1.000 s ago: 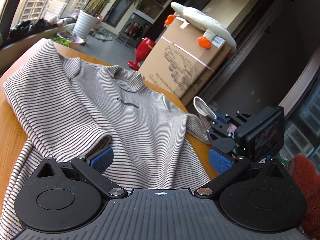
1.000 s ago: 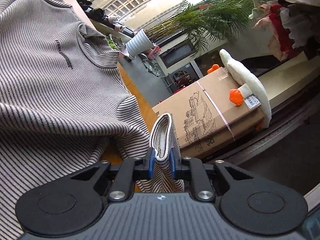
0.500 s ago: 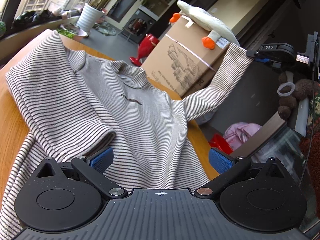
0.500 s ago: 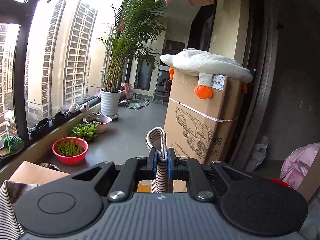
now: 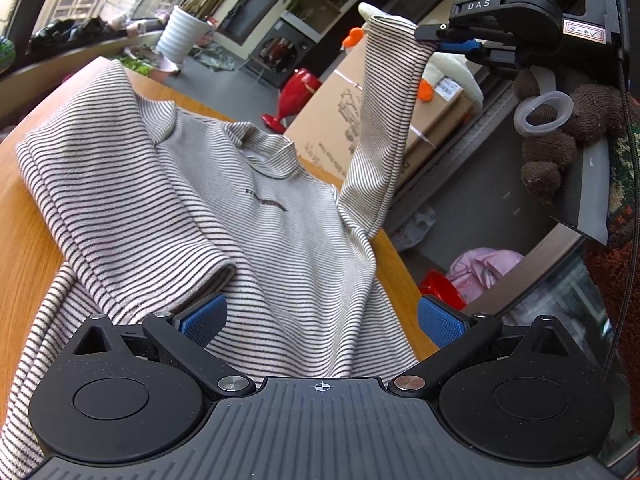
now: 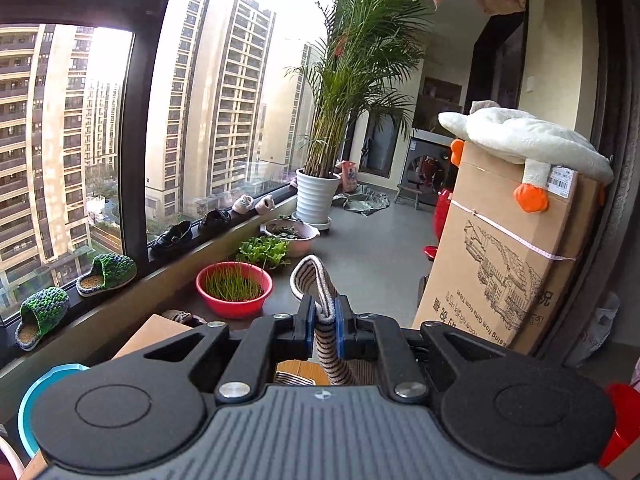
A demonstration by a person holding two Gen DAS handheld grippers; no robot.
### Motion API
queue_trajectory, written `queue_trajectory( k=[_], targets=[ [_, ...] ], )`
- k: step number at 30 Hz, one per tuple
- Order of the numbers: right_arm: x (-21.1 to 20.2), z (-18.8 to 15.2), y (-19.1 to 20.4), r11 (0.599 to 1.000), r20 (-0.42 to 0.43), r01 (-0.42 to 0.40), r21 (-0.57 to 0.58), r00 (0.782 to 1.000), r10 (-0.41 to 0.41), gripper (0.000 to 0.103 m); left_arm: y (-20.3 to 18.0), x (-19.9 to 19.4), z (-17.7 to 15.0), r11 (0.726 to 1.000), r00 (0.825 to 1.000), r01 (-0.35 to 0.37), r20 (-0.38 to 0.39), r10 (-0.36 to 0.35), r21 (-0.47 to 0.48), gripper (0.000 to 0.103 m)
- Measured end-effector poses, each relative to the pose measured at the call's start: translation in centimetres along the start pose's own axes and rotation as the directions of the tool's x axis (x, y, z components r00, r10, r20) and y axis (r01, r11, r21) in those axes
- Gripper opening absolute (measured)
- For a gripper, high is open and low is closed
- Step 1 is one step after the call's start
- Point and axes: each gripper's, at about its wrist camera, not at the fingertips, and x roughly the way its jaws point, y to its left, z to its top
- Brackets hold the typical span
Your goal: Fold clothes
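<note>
A grey striped long-sleeved top lies on the wooden table, its left sleeve folded across the body. My left gripper hovers open over the lower hem, blue pads wide apart with nothing between them. The top's right sleeve is stretched upward off the table. My right gripper is shut on the sleeve's cuff, high at the upper right. In the right wrist view the cuff loops up between the closed blue pads of my right gripper.
A large cardboard box with a plush goose on top stands beyond the table's right edge. A potted palm, a red basin and slippers line the window sill. A brown plush toy hangs at right.
My right gripper has lifted the cuff from table level up high, pulling the sleeve taut and upright. My left gripper has stayed open over the hem.
</note>
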Motion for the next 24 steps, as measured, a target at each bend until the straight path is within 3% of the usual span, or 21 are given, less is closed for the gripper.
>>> queue_trajectory(
  k=[7,12,14,16,20,22,24],
  targets=[
    [2.2,-0.8,4.6,0.996,-0.057,-0.077,-0.037,0.996,0.074,0.011,0.0,0.3,-0.2,1.000,1.000,-0.011,-0.017,0.011,0.000,0.103],
    [2.1,-0.9,6.7,0.988,-0.035,-0.145,-0.042,0.989,0.144,0.032,0.4,0.9,-0.3,0.999,0.999,-0.031,-0.041,0.031,-0.011,0.103],
    [1.5,-1.1,6.7,0.984,-0.030,-0.173,-0.039,0.985,0.172,0.035,0.5,1.1,-0.3,0.999,0.998,-0.040,-0.049,0.039,-0.012,0.103],
    [0.7,-1.6,6.0,0.981,-0.025,-0.192,-0.024,0.981,0.191,0.038,0.4,1.3,-0.5,0.999,0.998,-0.045,-0.043,0.046,0.004,0.103],
    [-1.8,-3.7,2.3,0.974,-0.012,-0.219,0.062,0.975,0.220,0.057,0.2,1.6,-0.9,0.998,0.998,-0.057,-0.031,0.058,0.038,0.103],
    [-3.0,-5.2,-0.2,0.967,-0.009,-0.225,0.119,0.974,0.228,0.061,0.1,1.7,-1.1,0.997,0.998,-0.063,-0.025,0.064,0.055,0.103],
    [-4.2,-6.9,-2.4,0.959,-0.009,-0.227,0.167,0.973,0.232,0.073,0.0,1.9,-1.3,0.995,0.997,-0.069,-0.016,0.070,0.071,0.103]
  ],
)
